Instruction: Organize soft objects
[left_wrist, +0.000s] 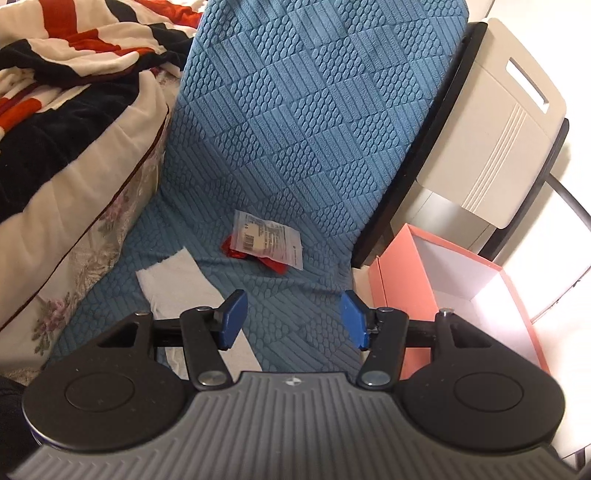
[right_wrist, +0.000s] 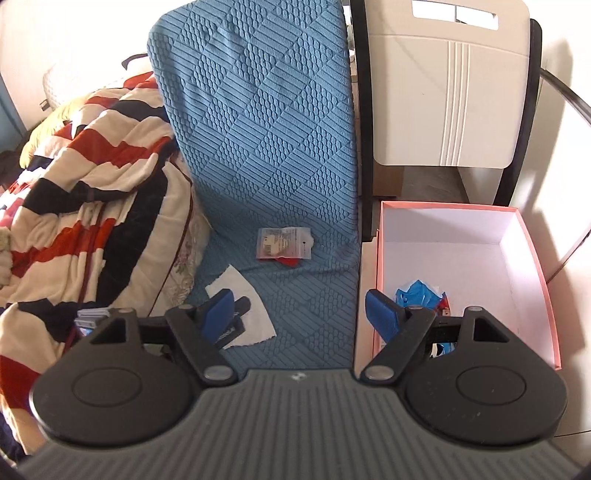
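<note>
A clear plastic packet (left_wrist: 266, 240) lies on a red packet (left_wrist: 271, 263) on the blue textured seat cover (left_wrist: 295, 147); both also show in the right wrist view, the clear packet (right_wrist: 283, 242) over the red one (right_wrist: 289, 261). A white cloth (left_wrist: 177, 284) lies on the seat to the front left, seen too in the right wrist view (right_wrist: 243, 310). A pink box (right_wrist: 532, 258) stands right of the seat and holds blue and red wrapped items (right_wrist: 419, 293). My left gripper (left_wrist: 291, 319) is open and empty above the seat. My right gripper (right_wrist: 299, 315) is open and empty over the seat's right edge.
A striped red, navy and cream blanket (right_wrist: 85, 184) is piled left of the seat over a floral cushion (left_wrist: 96, 236). A cream cabinet (right_wrist: 443, 92) stands behind the pink box (left_wrist: 402, 280). My left gripper's black and blue tip (right_wrist: 236, 321) rests near the white cloth.
</note>
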